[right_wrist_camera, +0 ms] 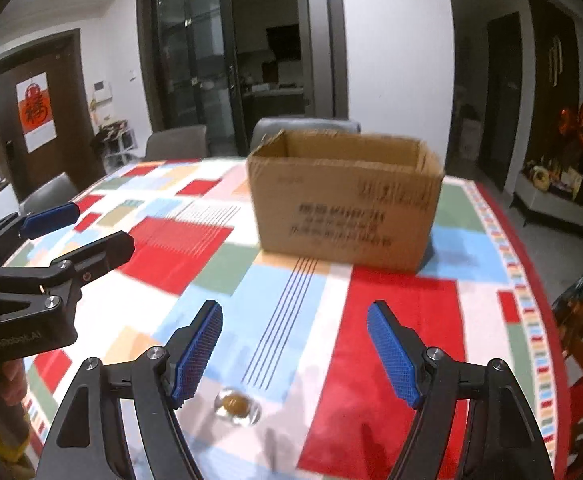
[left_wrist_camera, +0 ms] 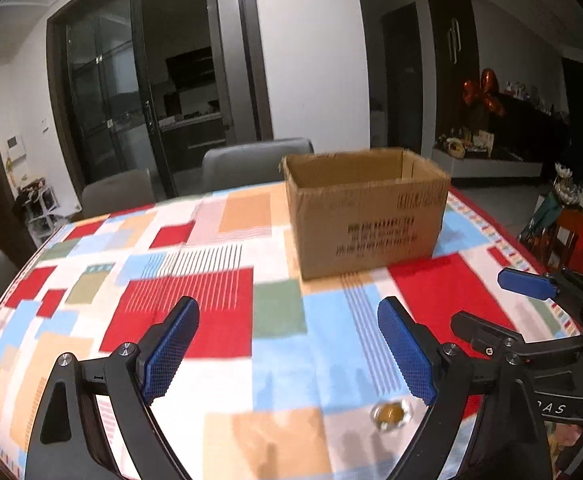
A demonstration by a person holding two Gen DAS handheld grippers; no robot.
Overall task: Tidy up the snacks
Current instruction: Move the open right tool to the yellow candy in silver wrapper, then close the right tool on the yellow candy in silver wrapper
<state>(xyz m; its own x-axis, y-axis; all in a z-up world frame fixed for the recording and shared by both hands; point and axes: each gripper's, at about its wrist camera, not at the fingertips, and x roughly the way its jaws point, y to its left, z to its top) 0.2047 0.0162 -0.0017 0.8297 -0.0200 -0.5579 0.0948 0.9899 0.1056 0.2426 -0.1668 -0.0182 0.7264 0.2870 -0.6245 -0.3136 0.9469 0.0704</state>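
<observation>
Nearest the cameras, the left gripper [left_wrist_camera: 289, 354] stands with its blue pads spread wide and nothing between them; the right gripper [right_wrist_camera: 295, 354] likewise stands parted and empty, its two pads framing bare cloth; each tool appears at the edge of the other's view, so the two hang side by side above the near edge of the table [left_wrist_camera: 211, 240]. Just below and ahead of the fingertips lies the one visible snack [right_wrist_camera: 237, 402], a small round brownish piece in a clear wrapper, flat on the patchwork tablecloth [right_wrist_camera: 403, 320]; in the right wrist view it sits low, slightly left of the gap's centre line and near the left pad; in the left wrist view the same snack [left_wrist_camera: 390, 416] lies outside the gap, under the right-hand pad. Judged from this, the right gripper is the better placed, needing chiefly to drop and shift a little leftward; the left would have to cross over. The piece is nearly round, so no long axis governs the approach; its wrapper edges are too blurred to read. Farther on, well apart from the snack, stands the open cardboard box [right_wrist_camera: 345, 204], upright, its long face toward the cameras, its inside not visible; beyond it, grey chairs [left_wrist_camera: 251, 162] and a dark doorway.
</observation>
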